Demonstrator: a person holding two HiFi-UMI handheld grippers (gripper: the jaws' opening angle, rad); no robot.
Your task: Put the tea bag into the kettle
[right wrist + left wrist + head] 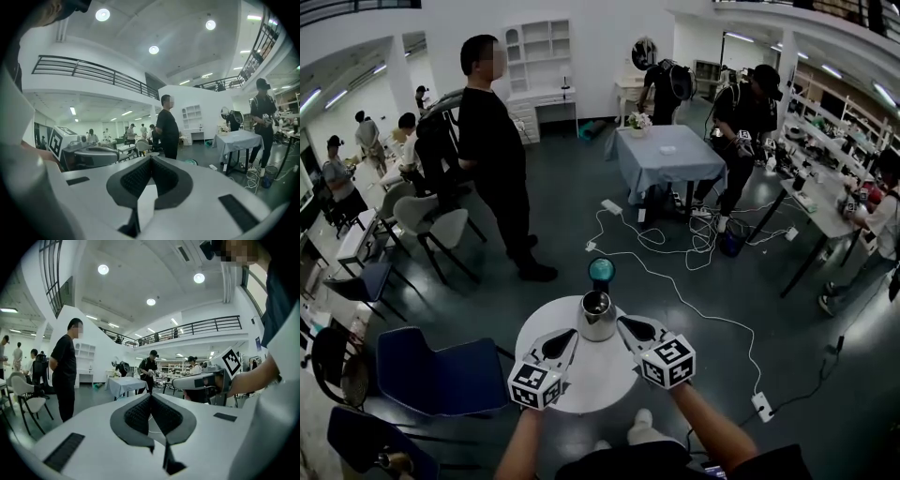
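A steel kettle (pixel 596 317) with an open top stands on a small round white table (pixel 581 375) in the head view. My left gripper (pixel 570 336) hovers just left of the kettle and my right gripper (pixel 623 324) just right of it, both tips pointing toward it. Each gripper view looks out level across the room, so the kettle is out of their sight. The left gripper (pixel 150 397) has its pads pressed together with nothing between them. The right gripper (pixel 151 159) is likewise shut. No tea bag shows in any view.
A teal round object (pixel 601 272) sits at the table's far edge behind the kettle. A blue chair (pixel 441 375) stands left of the table. White cables (pixel 675 281) trail over the floor. A person in black (pixel 497 159) stands beyond, near a cloth-covered table (pixel 666 159).
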